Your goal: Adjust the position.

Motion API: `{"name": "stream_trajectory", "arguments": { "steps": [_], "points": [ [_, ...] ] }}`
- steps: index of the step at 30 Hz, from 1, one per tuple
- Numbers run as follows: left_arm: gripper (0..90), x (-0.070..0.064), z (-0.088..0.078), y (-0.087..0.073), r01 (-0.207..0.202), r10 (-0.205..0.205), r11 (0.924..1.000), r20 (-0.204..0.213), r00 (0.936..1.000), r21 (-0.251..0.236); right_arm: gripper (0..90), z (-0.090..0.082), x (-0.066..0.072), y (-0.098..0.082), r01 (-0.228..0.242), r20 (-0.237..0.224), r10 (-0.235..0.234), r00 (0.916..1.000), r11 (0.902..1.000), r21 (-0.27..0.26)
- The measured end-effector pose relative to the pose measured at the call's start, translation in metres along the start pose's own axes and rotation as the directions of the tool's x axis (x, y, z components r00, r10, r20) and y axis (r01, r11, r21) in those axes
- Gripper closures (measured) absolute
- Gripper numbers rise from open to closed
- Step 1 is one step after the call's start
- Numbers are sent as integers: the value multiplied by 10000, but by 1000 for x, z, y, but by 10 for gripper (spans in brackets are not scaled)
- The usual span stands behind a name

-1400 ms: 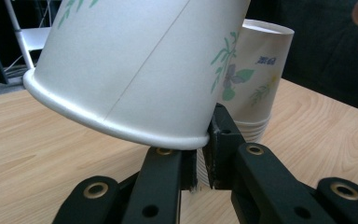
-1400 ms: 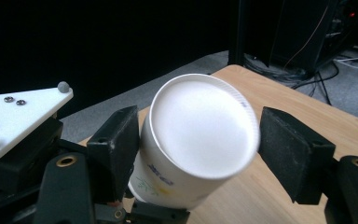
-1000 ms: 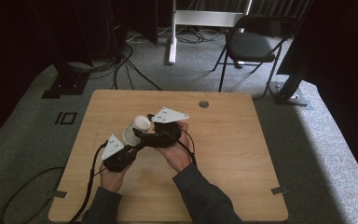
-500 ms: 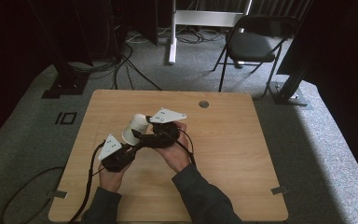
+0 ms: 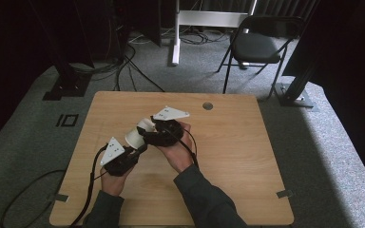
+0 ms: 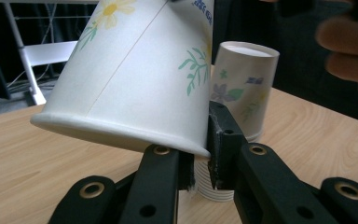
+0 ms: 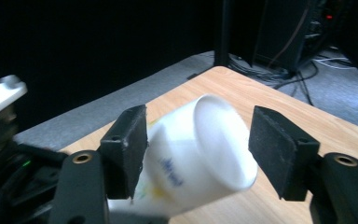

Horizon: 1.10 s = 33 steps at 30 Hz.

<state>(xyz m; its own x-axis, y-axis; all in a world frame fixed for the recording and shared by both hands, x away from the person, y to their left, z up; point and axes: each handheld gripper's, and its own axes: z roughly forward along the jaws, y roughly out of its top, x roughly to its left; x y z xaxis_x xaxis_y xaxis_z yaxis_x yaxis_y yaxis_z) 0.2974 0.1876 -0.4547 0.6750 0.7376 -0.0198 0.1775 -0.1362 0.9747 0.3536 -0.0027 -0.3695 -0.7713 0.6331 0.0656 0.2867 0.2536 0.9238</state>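
Both forearms come in over the near edge of the bench (image 5: 247,156), left of its middle, and the hands meet above the board toward its left half. The left hand (image 5: 110,179) sits nearer the near edge and aims its left tongs (image 5: 141,147) up and away, toward the far right. The right hand (image 5: 177,151) is cupped round the right tongs (image 5: 145,135), which point left, toward the left tongs.

The cup (image 5: 134,137) is held off the bench between the two tools. In the left gripper view the left tongs (image 6: 200,161) are narrow, pinched on the rim wall of the cup (image 6: 130,79); its mouth faces down toward the camera and its base tips up and away, so the long axis leans well off upright. In the right gripper view the cup (image 7: 200,144) lies nearly level with its base end toward the camera. The right tongs (image 7: 198,151) have just been closing and stand fairly wide, one pad (image 7: 128,144) against the cup's side, the other pad (image 7: 277,149) clear of it.

A second cup (image 6: 242,88) stands upside down on the bench just behind, seen in the left gripper view, apart from the held one.
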Motion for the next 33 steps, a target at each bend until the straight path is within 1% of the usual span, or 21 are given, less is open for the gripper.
{"name": "stream_trajectory", "arguments": {
  "steps": [1,4,5,6,9,12,13,16,19,23,25,26,27,33],
  "points": [
    [827,-1,0,1,-95,95,10000,-18,10000,-20,378,0,-1,1,2,67,-2,10000,10000,7],
    [831,-2,-2,2,-104,103,9998,-33,9999,-165,387,1,-1,3,-63,368,62,9993,10000,23],
    [833,-2,-2,2,-104,103,9998,-33,9999,-165,387,1,-1,3,-63,368,62,9993,10000,23],
    [836,-1,-5,4,-7,7,9994,16,10000,-344,388,1,-2,2,-224,517,220,9984,9997,67],
    [856,-1,-11,8,-15,10,9977,-84,10000,-684,391,3,-4,1,-236,724,220,9971,9995,219],
    [855,0,-15,10,7,-24,9966,-200,9998,-827,391,5,-5,-2,-322,766,296,9966,9989,329],
    [856,1,-15,10,90,-109,9957,-209,9997,-920,392,5,-5,-3,-320,789,291,9965,9989,354],
    [854,2,-18,11,73,-105,9947,-299,9995,-1027,394,5,-4,-4,-184,935,131,9955,9983,558],
    [844,2,-19,11,108,-157,9929,-401,9991,-1186,399,6,-3,-5,-110,950,47,9955,9978,660],
    [837,3,-20,11,195,-260,9920,-512,9983,-1247,403,8,-2,-8,-47,937,-25,9956,9970,767],
    [838,5,-21,11,263,-356,9919,-728,9967,-1246,404,9,-1,-10,48,791,-123,9968,9955,947],
    [839,5,-21,11,226,-324,9926,-807,9962,-1196,403,9,-1,-11,110,775,-190,9968,9948,1017],
    [839,5,-21,12,131,-233,9941,-939,9953,-1074,403,9,-1,-11,127,773,-206,9968,9948,1010],
    [840,7,-21,11,156,-264,9961,-1231,9920,-874,403,4,-3,-9,99,823,-163,9965,9969,778]
  ]
}}
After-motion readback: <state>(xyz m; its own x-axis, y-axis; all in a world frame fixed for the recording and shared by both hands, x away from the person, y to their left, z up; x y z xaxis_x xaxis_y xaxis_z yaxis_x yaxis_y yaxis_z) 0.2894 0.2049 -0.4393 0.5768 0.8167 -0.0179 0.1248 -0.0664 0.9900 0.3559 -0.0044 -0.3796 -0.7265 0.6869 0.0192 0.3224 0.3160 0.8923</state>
